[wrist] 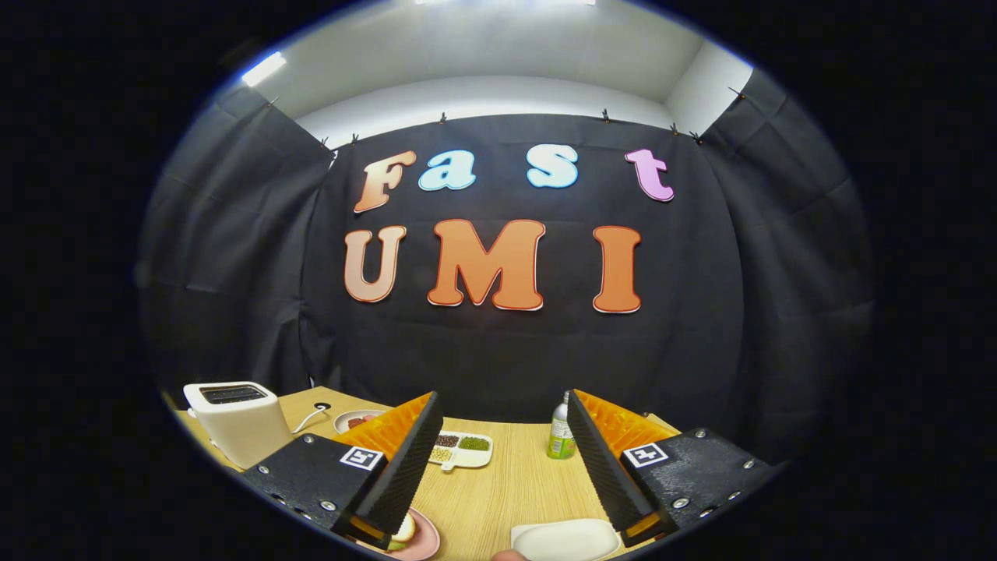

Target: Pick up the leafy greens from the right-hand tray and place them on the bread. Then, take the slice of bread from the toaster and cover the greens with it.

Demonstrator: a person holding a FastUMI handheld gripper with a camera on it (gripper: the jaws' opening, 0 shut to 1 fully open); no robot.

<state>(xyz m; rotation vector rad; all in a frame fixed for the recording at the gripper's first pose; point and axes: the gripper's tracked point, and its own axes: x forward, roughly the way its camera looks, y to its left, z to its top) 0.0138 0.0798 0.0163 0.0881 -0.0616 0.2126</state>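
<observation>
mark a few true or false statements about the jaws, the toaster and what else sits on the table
1. The gripper has its jaws spread apart with nothing between them. True.
2. The toaster is black. False: it is white.
3. A small bottle stands upright beyond the jaws. True.
4. The divided dish beyond the jaws lies on the floor. False: it lies on the wooden table.
5. A pink plate lies near the left finger's tip. True.

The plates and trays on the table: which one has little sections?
The white divided tray, beyond the open gripper. The pink plate and white tray are undivided.
</observation>
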